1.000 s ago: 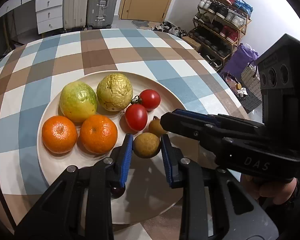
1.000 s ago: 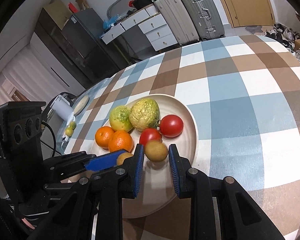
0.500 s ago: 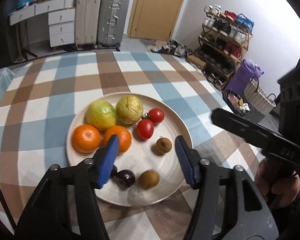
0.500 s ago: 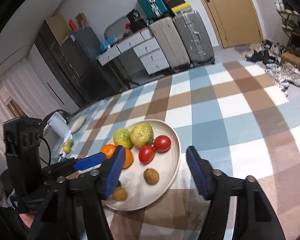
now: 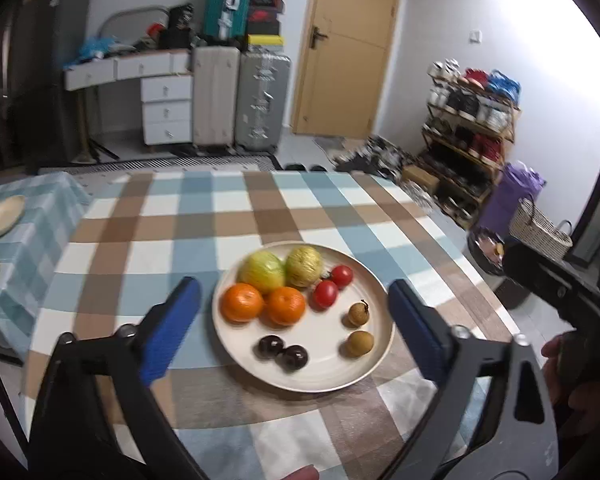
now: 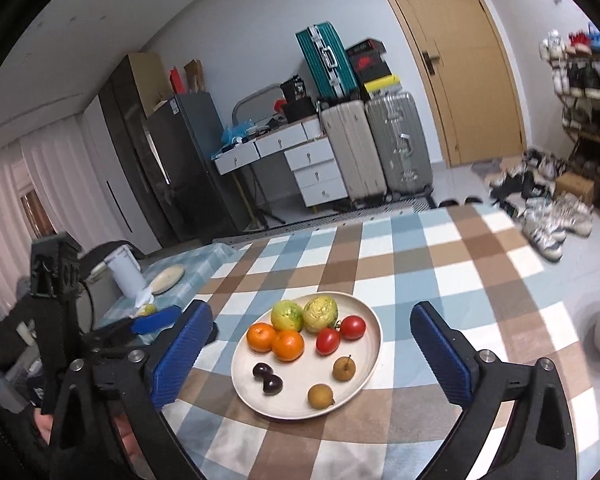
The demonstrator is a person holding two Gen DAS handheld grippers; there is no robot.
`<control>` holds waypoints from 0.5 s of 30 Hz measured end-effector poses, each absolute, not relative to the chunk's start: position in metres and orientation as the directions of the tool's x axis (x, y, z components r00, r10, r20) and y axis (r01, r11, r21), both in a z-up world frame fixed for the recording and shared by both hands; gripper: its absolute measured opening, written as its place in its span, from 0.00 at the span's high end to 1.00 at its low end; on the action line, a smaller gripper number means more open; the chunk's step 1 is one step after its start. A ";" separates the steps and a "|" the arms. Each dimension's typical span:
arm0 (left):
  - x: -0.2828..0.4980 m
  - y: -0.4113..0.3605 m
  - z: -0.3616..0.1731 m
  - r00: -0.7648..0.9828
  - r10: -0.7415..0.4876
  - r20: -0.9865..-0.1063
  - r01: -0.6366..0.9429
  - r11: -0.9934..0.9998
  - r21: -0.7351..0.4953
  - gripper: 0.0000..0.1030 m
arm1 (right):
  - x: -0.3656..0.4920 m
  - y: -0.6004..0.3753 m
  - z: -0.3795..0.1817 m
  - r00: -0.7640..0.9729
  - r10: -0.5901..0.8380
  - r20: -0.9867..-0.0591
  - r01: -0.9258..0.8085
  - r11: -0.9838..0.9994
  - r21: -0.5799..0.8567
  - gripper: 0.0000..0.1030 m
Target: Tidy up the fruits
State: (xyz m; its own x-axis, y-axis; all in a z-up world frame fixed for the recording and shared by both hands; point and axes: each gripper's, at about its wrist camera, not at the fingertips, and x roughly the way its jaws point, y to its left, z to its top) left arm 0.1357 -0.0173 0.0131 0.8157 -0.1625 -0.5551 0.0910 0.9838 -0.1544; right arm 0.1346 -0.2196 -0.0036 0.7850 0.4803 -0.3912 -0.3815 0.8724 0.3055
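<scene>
The left gripper (image 5: 294,322) stands spread wide with nothing between its blue pads (image 5: 168,330), and the right gripper (image 6: 312,354) is spread just as wide and likewise holds nothing; both hang above the near edge of the checked tablecloth (image 5: 260,208), clear of the fruit. Seen from the left tongs, the cream plate (image 5: 324,380) lies straight ahead in the gap between the two pads, nearer the right one. On it, farthest from the tongs, a green-yellow fruit (image 5: 262,272) touches a wrinkled yellow fruit (image 5: 304,266); just in front of them two oranges (image 5: 242,302) sit side by side, touching. To the right of the oranges two red tomatoes (image 5: 326,294) lie close together. Nearer the right pad are two small brown fruits (image 5: 358,314), slightly apart, one behind the other, and closest to the tongs two dark purple fruits (image 5: 272,346) rest against each other. From the right tongs the same plate (image 6: 374,344) sits ahead between the pads, with the dark pair (image 6: 266,378) toward the left pad and the brown pair (image 6: 344,368) toward the right. The left tool's blue fingertip shows at the left of the right camera's view, beside a second table bearing a small plate (image 6: 167,278) and a white jug (image 6: 124,276)
</scene>
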 end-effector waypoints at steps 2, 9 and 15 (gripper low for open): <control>0.123 -0.011 0.020 0.836 -0.149 -0.528 0.075 0.984 -0.159 0.01 | 0.127 -0.217 -0.002 0.797 0.469 -0.381 -0.382 0.880 0.283 0.01; 0.090 0.003 0.037 0.880 -0.095 -0.464 0.039 0.991 -0.130 0.01 | 0.099 -0.211 0.009 0.835 0.453 -0.312 -0.386 0.886 0.255 0.00; 0.047 0.016 0.050 0.948 -0.019 -0.316 -0.013 0.995 -0.101 0.01 | 0.075 -0.203 0.013 0.885 0.410 -0.222 -0.379 0.910 0.170 0.00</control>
